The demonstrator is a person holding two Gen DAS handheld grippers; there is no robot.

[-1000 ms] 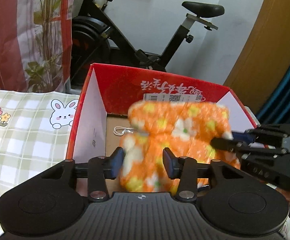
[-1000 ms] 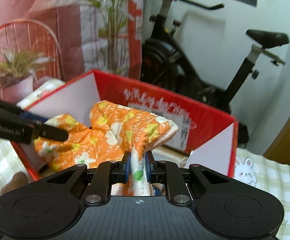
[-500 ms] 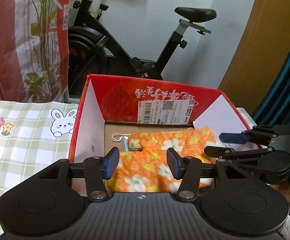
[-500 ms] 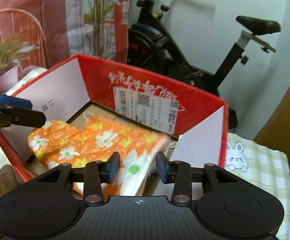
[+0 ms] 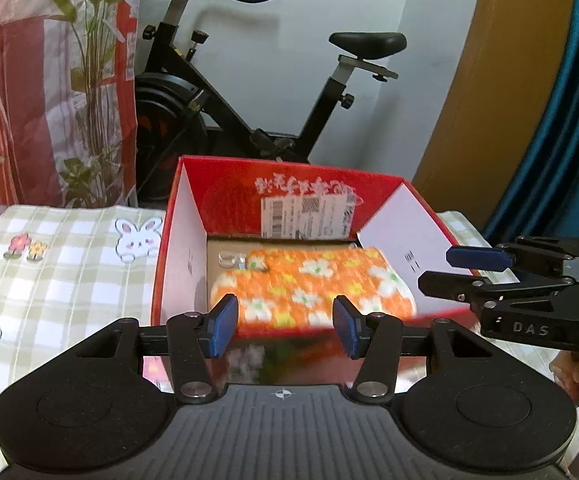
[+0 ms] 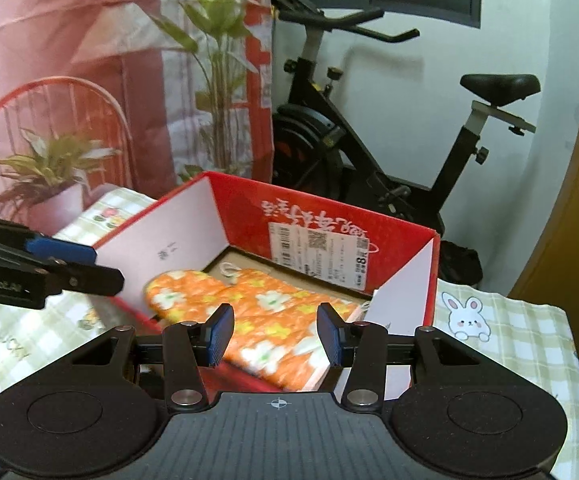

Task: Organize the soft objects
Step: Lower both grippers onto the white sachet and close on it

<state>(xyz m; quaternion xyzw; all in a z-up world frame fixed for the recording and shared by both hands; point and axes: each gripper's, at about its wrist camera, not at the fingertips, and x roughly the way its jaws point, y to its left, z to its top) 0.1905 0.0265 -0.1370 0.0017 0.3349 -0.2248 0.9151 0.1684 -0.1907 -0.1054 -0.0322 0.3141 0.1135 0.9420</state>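
- My left claw (image 5: 283, 327) is spread wide with nothing between its blue pads; it hangs at the lower middle of the left wrist view, just short of the near wall of the red box (image 5: 188, 216).
- My right claw (image 6: 275, 334) is just as wide and holds nothing; in the right wrist view it sits at the lower middle, above the near edge of the same box.
- The orange floral oven mitt (image 6: 265, 316) lies flat on the cardboard floor of the box, filling most of the bottom, with its thumb lobe toward the left wall in the right wrist view and its cuff end toward the lower right.
- A small white hanging loop (image 6: 229, 269) shows at the far side of the mitt, near the back wall with the shipping label (image 6: 321, 256).
- I judge the mitt to be light, padded and floppy: it should sag and fold if lifted by one point, and it will not slip or break.
- If I had to reposition it, I would pinch the thick cuff edge, or take two opposite edges with both claws to keep it flat.
- The box stands on a counter covered by a checked rabbit-print cloth (image 5: 61, 264); an exercise bike (image 5: 249, 92) stands behind.
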